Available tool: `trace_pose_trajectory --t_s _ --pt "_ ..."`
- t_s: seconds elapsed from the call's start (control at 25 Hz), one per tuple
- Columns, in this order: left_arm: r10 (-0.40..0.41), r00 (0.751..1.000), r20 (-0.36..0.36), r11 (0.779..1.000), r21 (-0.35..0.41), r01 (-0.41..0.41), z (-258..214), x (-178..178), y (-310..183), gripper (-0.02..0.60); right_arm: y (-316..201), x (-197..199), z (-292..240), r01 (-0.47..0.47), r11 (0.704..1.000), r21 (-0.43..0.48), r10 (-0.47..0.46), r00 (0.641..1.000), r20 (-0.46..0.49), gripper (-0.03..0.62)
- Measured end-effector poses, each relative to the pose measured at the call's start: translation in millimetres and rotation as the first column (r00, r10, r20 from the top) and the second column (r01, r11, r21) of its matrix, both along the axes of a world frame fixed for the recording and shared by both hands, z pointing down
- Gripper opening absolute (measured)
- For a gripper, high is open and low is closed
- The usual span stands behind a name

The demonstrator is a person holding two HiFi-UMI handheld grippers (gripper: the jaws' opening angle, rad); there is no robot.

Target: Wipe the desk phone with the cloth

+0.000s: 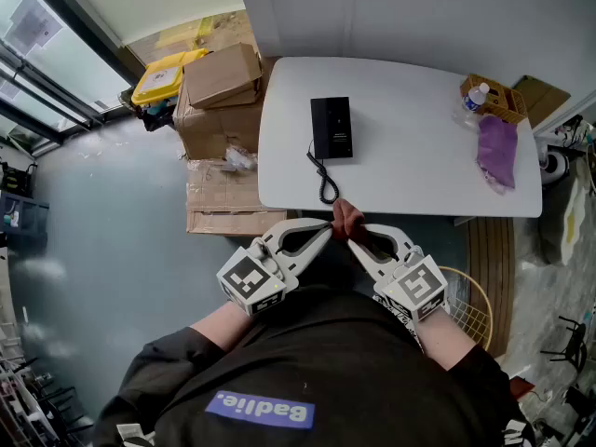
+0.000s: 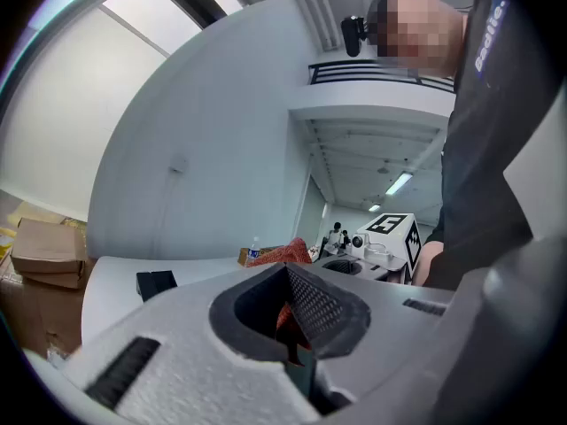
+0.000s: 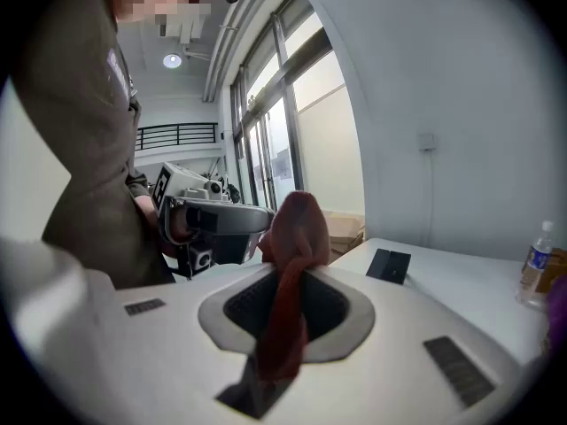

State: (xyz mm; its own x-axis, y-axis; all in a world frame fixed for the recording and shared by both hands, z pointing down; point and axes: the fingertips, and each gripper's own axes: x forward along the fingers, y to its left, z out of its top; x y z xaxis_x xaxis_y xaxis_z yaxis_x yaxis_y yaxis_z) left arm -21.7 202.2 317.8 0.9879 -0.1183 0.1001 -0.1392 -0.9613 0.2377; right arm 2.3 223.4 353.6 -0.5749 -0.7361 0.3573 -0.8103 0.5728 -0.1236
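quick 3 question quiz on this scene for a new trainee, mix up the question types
1. True or false: the desk phone is being wiped right now.
2. What is the right hand-held gripper clamped on? A) red cloth B) water bottle C) phone cord
3. Fill in: in the head view, the purple cloth lies near the table's ____ end.

Key: 1 false; 2 A; 3 right

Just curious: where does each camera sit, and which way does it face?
Head view: on the person's head, looking down at table and desk phone; forearms, both hand-held grippers show.
Left gripper view: on left hand-held gripper, looking along its jaws over the table; torso right.
Right gripper view: on right hand-held gripper, likewise; torso left.
Shared: red cloth.
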Motion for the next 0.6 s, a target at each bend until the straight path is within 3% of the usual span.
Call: trace_pose_trajectory --t_s 0.6 --pt "-0.078 0.996 0.043 0.997 -0.024 0.079 8.0 14.7 -7.3 0.015 -3.7 17.5 6.7 0.034 0.999 -0.003 -0.034 0.998 0.051 0.071"
